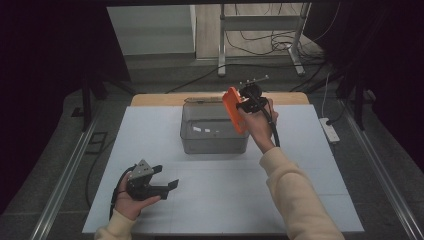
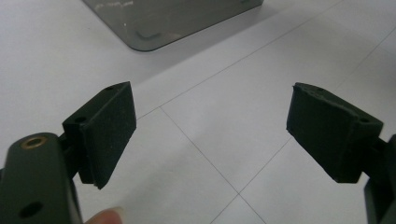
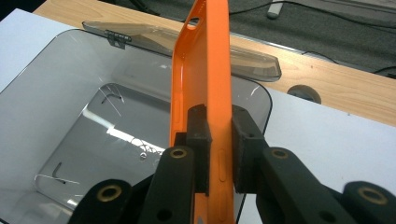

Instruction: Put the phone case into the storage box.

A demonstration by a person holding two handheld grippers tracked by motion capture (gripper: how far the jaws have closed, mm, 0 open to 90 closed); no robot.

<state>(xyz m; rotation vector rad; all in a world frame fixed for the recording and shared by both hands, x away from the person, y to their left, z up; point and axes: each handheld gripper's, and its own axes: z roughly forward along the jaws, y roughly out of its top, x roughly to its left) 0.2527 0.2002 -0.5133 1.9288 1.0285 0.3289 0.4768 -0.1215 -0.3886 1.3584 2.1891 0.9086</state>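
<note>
Looks like the drop-off step: right gripper (image 1: pixel 248 103) has its jaws clamped on an orange phone case (image 3: pixel 203 93), held edge-on above the clear bin (image 1: pixel 214 134). Next it likely needs lowering, then release. Left gripper (image 1: pixel 159 181) idles over the near-left worktop (image 1: pixel 300 195), jaws spread wide. Bin contents are hard to read through glare.

Dim room, grey floor (image 1: pixel 165 75) with loose cables (image 1: pixel 260 45), metal stand (image 1: pixel 260 22), perhaps dark curtains (image 1: pixel 45 60) either side.
</note>
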